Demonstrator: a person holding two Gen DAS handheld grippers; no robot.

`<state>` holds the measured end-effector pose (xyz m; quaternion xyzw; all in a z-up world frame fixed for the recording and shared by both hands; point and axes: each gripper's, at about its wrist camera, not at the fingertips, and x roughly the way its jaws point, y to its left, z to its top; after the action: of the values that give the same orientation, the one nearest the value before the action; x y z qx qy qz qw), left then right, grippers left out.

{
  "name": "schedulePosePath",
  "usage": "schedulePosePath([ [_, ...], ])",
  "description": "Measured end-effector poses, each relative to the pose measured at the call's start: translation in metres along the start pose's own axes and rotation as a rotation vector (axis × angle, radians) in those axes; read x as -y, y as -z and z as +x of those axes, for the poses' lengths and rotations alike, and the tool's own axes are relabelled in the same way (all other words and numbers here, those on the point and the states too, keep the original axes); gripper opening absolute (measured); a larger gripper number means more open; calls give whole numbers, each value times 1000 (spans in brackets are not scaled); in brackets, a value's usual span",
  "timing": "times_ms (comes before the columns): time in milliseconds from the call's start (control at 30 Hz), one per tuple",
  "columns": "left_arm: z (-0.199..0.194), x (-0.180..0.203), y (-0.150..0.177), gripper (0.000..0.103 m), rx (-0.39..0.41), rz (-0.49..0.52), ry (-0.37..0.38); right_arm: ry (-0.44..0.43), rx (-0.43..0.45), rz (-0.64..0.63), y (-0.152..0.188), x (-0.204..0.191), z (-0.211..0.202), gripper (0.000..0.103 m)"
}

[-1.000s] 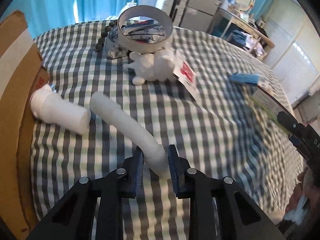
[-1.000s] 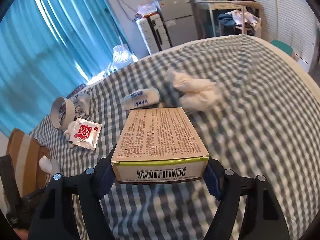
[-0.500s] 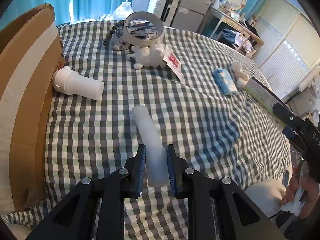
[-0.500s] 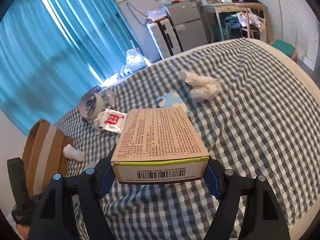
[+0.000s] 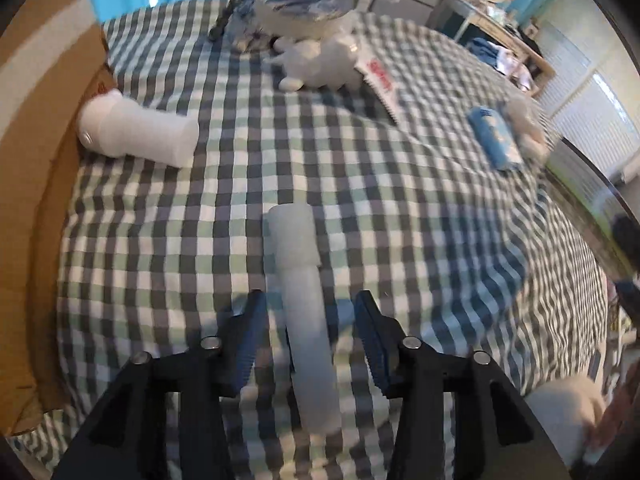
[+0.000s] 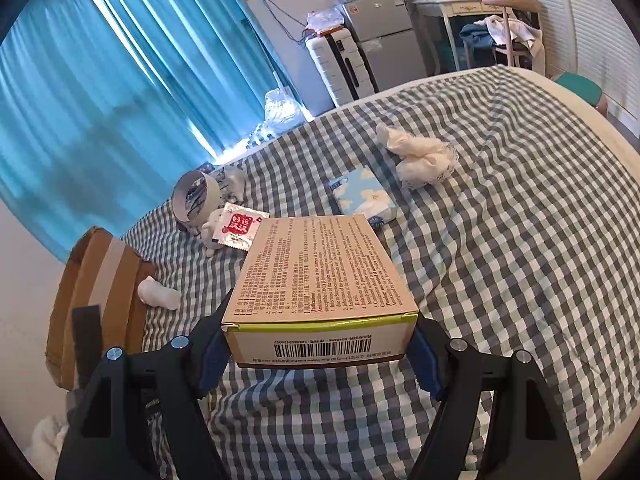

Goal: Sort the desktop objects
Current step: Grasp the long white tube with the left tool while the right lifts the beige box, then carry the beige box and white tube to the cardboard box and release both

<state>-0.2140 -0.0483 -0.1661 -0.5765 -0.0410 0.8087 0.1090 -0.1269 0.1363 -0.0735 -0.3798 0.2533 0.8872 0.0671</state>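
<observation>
since half a second ago our left gripper (image 5: pixel 308 332) has spread wide, dropping the white tube (image 5: pixel 304 300) on the checked cloth (image 5: pixel 400 208); right gripper (image 6: pixel 320 344) clamps the box (image 6: pixel 320 276), next to place.

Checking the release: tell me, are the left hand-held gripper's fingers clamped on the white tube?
No, the left hand-held gripper stands open, gaps either side of the white tube.

A lived-in home room here: teal curtains (image 6: pixel 100 92) on the left, a white suitcase (image 6: pixel 340 68) and small grey fridge (image 6: pixel 384 40) at the far wall, clothes over a chair (image 6: pixel 504 36), checked cloth (image 6: pixel 520 220) near.
</observation>
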Motion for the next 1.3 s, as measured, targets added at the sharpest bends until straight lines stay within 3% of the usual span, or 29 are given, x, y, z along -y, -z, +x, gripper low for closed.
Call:
schedulePosePath([
  [33,3,0,0,42,-1,2,-1,-2,-9,3,0,2,3,74],
  [67,4,2,0,11,11,24,-13,-2,-12,6,0,3,5,74],
  [100,3,2,1,9,20,35,-24,-1,-12,10,0,4,6,74],
  [267,-20,-1,6,9,86,12,-41,-3,33,1,-5,3,-2,74],
  [467,-64,0,-1,9,157,18,11,-12,42,-35,-6,-13,-7,74],
  [600,-99,4,-9,9,161,28,31,-26,71,-63,-6,-30,-22,74],
  [800,-163,-6,-24,9,290,22,61,-89,110,-103,-3,-65,-55,74],
  [1100,-251,-49,-47,9,477,5,22,-202,150,-194,-8,-142,-87,74],
  [1300,-268,-116,-44,9,498,-80,-31,-358,117,-292,-10,-234,-67,74],
])
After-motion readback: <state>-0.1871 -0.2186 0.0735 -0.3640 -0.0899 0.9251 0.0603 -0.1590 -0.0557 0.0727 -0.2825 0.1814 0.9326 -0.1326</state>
